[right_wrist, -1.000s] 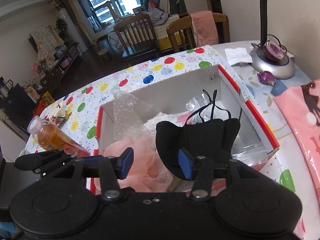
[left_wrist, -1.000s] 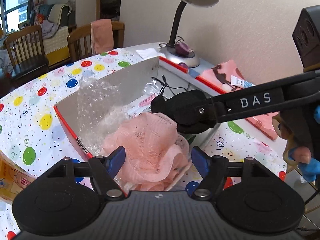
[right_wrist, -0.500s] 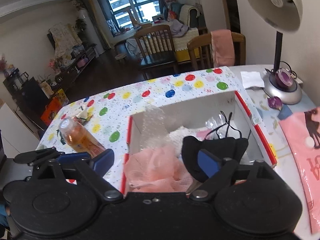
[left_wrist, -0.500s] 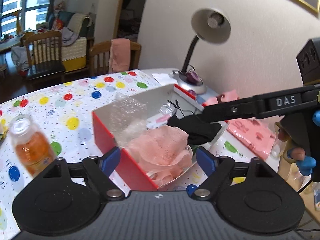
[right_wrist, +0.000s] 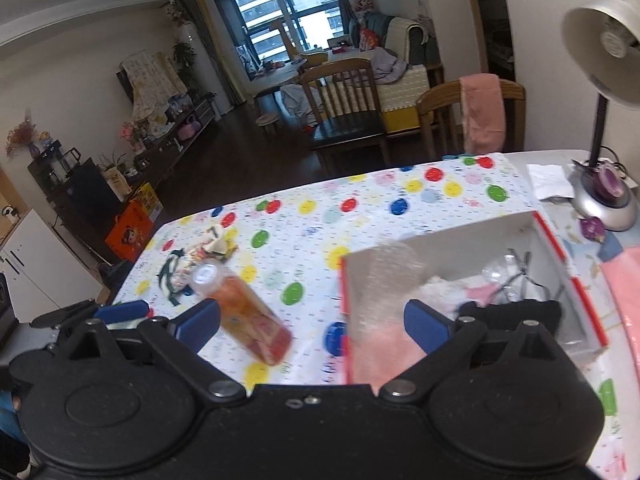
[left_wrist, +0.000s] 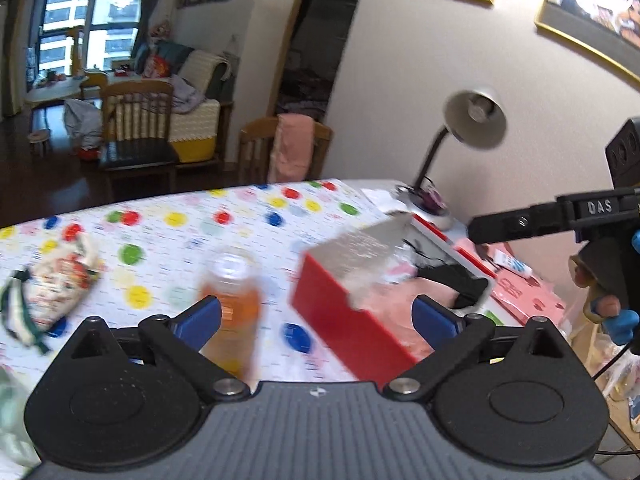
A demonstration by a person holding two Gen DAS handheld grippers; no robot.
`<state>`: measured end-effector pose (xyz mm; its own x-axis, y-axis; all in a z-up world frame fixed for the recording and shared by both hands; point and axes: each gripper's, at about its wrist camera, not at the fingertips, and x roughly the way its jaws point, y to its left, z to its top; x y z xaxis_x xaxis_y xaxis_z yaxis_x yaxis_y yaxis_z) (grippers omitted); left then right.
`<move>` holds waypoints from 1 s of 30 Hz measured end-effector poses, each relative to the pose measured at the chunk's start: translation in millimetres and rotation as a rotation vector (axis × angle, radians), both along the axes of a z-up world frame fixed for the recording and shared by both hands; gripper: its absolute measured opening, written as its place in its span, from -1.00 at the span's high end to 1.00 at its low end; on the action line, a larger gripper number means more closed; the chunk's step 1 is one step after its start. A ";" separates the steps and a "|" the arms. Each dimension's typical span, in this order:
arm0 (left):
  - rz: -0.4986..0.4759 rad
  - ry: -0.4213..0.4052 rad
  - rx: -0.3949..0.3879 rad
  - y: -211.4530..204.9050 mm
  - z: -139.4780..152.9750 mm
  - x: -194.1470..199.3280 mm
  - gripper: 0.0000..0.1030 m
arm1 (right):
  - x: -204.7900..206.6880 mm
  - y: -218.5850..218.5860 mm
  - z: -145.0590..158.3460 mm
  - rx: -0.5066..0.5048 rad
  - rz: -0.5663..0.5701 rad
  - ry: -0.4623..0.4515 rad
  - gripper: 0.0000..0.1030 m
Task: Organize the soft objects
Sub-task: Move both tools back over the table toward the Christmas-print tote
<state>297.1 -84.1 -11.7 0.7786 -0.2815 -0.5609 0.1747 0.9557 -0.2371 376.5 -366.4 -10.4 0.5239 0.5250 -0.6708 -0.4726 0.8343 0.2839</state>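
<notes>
A red cardboard box (right_wrist: 568, 264) with a white interior stands on a bench covered by a polka-dot cloth (right_wrist: 360, 216), the landmark for everything else here. Inside it lie a pink mesh bath puff (right_wrist: 380, 344) at the near end, a black face mask (right_wrist: 516, 312) beside the puff, a sheet of bubble wrap (right_wrist: 392, 268) leaning on the box's left wall, and further pale items too blurred to name. The left gripper (left_wrist: 316, 316) is above the bench, short of the box, its jaws having just been opening and now wide with nothing between them. The right gripper (right_wrist: 312, 320) is likewise spread wide after opening, holding nothing; its body cuts off the box's near edge. Left of the box a bottle of orange drink (right_wrist: 244, 312) lies tilted and motion-smeared, and farther left sits a printed drawstring pouch (left_wrist: 52, 284), partly cropped in the left wrist view. Beyond the box, a desk lamp (right_wrist: 604, 92) stands by the wall. Right of the box, a pink packet (left_wrist: 524, 292) is half hidden.
</notes>
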 end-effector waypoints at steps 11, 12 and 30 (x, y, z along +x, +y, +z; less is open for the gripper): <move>0.009 0.029 0.171 130.8 12.2 2.2 -0.98 | 2.5 125.1 15.2 -0.040 0.077 0.015 -0.93; 0.001 0.035 0.178 140.4 11.8 2.9 -0.98 | 3.0 138.4 15.2 -0.045 0.083 0.017 -0.93; -0.218 0.140 0.332 221.3 -49.7 95.3 -0.98 | 39.5 312.9 -20.7 -0.145 0.048 0.088 -0.92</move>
<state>392.4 137.3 -61.4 0.6311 -0.2170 -0.7448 0.3689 0.9285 0.0421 416.0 -53.5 -31.1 0.4367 0.4420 -0.7836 -0.4911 0.8469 0.2040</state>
